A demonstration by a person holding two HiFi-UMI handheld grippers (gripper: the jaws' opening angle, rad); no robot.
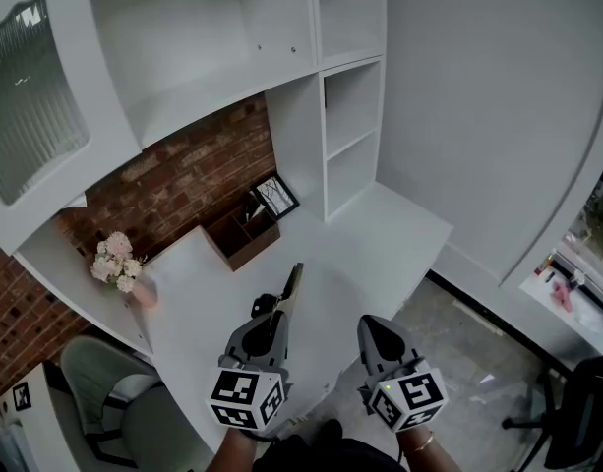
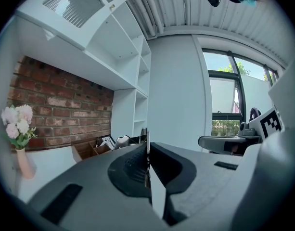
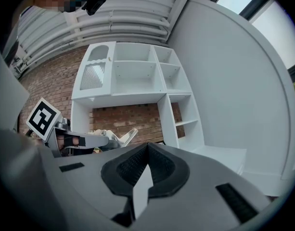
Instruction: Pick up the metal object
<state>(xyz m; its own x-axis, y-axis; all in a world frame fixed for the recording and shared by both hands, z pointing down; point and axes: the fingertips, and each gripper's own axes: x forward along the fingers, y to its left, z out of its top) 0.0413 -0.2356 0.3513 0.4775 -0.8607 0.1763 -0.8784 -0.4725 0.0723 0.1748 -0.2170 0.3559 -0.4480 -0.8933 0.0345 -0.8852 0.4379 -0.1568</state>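
The metal object (image 1: 293, 285) is a thin flat strip, and my left gripper (image 1: 278, 315) is shut on its near end, holding it above the white desk (image 1: 380, 239). It sticks out forward past the jaws. In the left gripper view I see it edge-on as a thin blade (image 2: 147, 137) clamped between the closed jaws of the left gripper (image 2: 147, 150). My right gripper (image 1: 373, 327) hangs beside it on the right, shut with nothing in it. In the right gripper view the right gripper (image 3: 147, 146) has its jaws together, and the strip (image 3: 124, 136) shows at the left.
A brown wooden organiser (image 1: 240, 236) and a small picture frame (image 1: 277, 196) stand at the desk's back by the brick wall (image 1: 183, 180). A vase of pink flowers (image 1: 119, 262) is at the left. White shelves (image 1: 352, 136) rise behind. A chair (image 1: 114, 401) sits under the desk's left.
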